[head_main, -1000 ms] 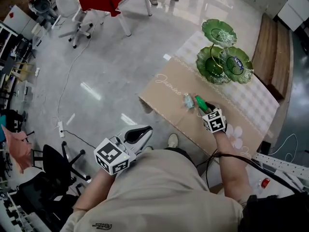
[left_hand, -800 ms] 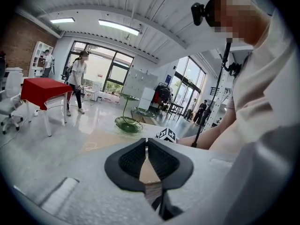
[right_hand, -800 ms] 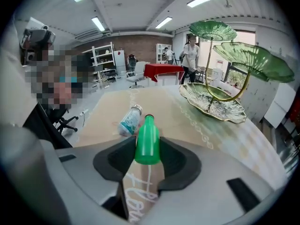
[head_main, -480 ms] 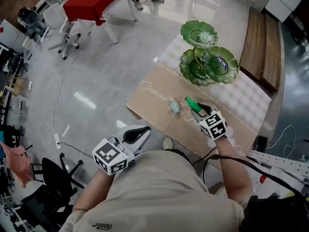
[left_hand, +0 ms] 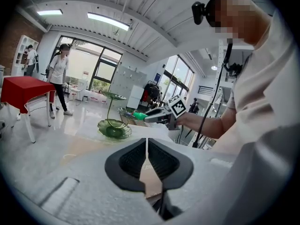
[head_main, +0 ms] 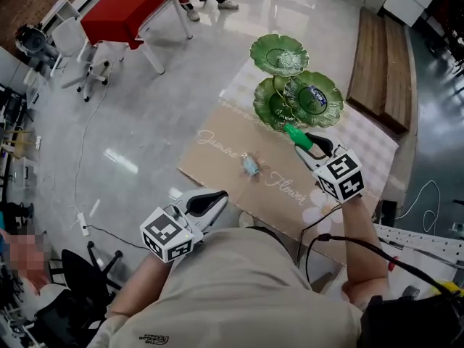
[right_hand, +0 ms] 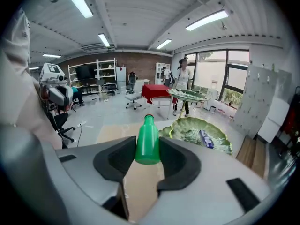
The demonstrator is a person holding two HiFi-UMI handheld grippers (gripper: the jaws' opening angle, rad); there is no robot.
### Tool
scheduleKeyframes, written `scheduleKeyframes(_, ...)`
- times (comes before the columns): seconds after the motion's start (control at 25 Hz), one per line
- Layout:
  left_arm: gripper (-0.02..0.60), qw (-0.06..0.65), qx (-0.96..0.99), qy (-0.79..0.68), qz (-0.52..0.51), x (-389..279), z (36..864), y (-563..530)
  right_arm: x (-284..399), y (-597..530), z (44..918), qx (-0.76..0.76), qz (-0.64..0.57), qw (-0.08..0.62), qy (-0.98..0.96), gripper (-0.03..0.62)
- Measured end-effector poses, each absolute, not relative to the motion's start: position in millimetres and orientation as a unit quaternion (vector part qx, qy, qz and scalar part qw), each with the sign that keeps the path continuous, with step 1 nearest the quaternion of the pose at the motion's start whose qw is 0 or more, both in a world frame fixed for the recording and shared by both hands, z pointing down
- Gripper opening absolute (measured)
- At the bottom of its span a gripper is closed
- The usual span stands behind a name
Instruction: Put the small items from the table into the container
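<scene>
Your right gripper point(head_main: 310, 144), right of centre in the head view, is clamped on one green bottle point(right_hand: 147, 143). Its pads press the bottle's lower body, and the neck points away toward the dish stand point(head_main: 274, 106). That stand carries three green leaf-shaped dishes in the upper middle of the frame. In the head view the bottle's cap end sits just beside the rims of the lower two. One blue wrapped item point(head_main: 312, 93) lies in the right-hand dish. One small pale-blue item point(head_main: 251, 165) lies on the tan table runner point(head_main: 217, 151) near frame centre, well apart from both grippers. Your left gripper point(head_main: 206, 203), at lower left and off the table's edge, has its jaws brought together with nothing between them. One red table point(head_main: 123, 9) stands at upper left.
</scene>
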State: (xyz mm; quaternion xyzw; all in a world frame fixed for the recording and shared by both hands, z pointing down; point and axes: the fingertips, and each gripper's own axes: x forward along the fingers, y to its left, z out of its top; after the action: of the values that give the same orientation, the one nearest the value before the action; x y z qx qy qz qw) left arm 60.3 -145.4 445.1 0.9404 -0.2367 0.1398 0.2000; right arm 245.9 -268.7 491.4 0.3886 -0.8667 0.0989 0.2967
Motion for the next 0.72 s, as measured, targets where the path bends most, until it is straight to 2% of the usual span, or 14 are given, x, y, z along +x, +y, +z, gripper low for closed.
scheduleKeyframes(0.32,0.009,0.203,0.936,-0.25,0.142,57.5,447.0,-145.1,306.9,-349.7,499.5,0.442,0.109,0.321,-0.831,0.163)
scheduleKeyframes(0.72,0.009,0.207,0.927,-0.282,0.139,37.3,447.9,-145.4,323.5,-383.9,534.6,0.447,0.136,0.355,-0.81,0.164)
